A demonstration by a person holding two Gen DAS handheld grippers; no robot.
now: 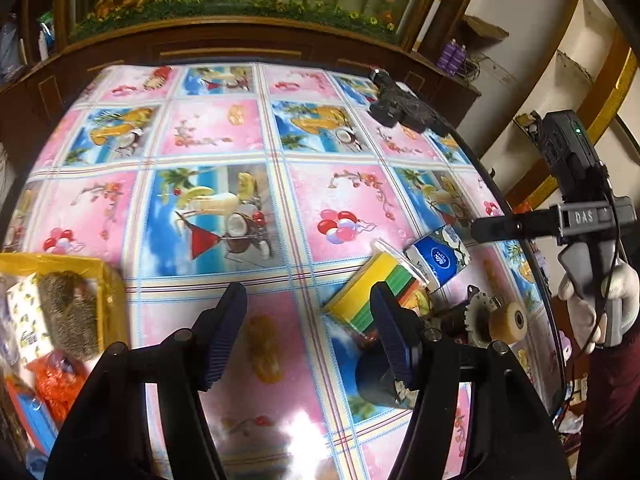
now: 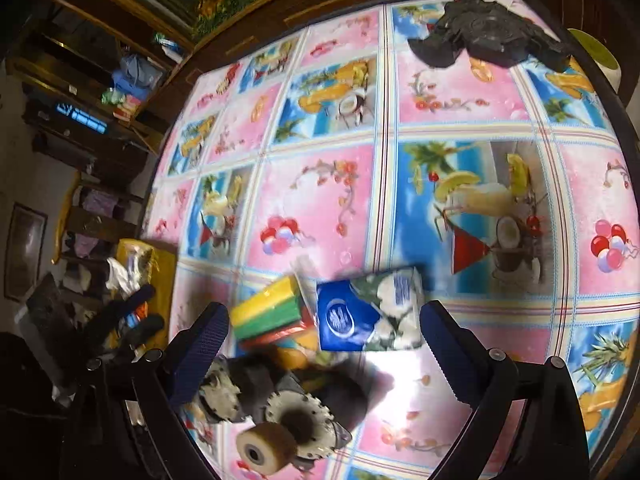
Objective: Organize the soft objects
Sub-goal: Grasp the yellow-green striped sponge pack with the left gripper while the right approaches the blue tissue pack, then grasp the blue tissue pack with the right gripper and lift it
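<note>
White knitted glove point(image 1: 596, 292), maroon sleeve point(image 1: 612, 392); black grippers bear ribbed blue pads point(image 1: 224, 336).

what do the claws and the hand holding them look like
Both claws have black frames with ribbed dark blue fingers. Seen from the left wrist, the right claw carries a grey body marked DAS, a black box with a green light and a thin black cable. The hand wears a white glove and maroon sleeve.

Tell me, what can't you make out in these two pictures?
- Yellow bag, left wrist view: contents cut off by the picture edge.
- Tissue pack, right wrist view: label blurred.
- Dark object, left wrist view: half hidden behind the left gripper.
- Black device, right wrist view: too dark to identify.
</note>
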